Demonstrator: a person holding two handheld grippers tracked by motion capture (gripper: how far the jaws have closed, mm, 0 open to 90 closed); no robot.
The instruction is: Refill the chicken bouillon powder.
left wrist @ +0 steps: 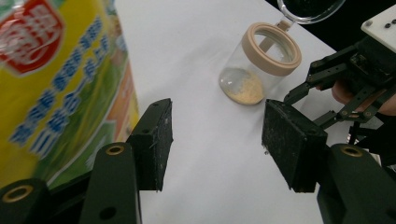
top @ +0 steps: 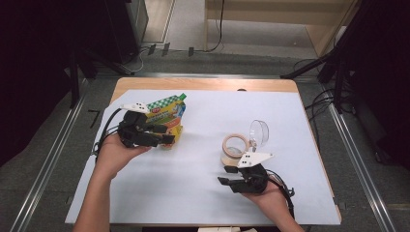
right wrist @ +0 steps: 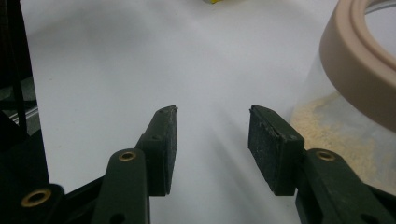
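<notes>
- The left gripper [top: 167,138] hangs with its fingers [left wrist: 153,142] parted and nothing between them; the yellow snack bag [top: 168,118] stands just beside them on the outer side of one finger, not pinched.
- The right gripper [top: 226,182] rests low on the bench [top: 193,183], its fingers [right wrist: 273,149] also spread on bare surface, with the glass jar [top: 234,151] just beside one finger and its hinged clear lid [top: 259,134] swung open behind.
- The step in hand looks like taking up the bag to pour into the jar. To do it well, the left fingers should straddle the bag's upper body and close flat on it, firmly enough that the slick foil does not slide.
- The right fingers would do best to close around the jar's wall below the tan rim [left wrist: 273,46] and steady it, keeping clear of the lid.
- Pale crumbs [left wrist: 247,91] lie in the jar's bottom; what they are is hard to tell.
- The bag's top is cut off in the left gripper view, so whether it is already opened cannot be told; its print is blurred.
</notes>
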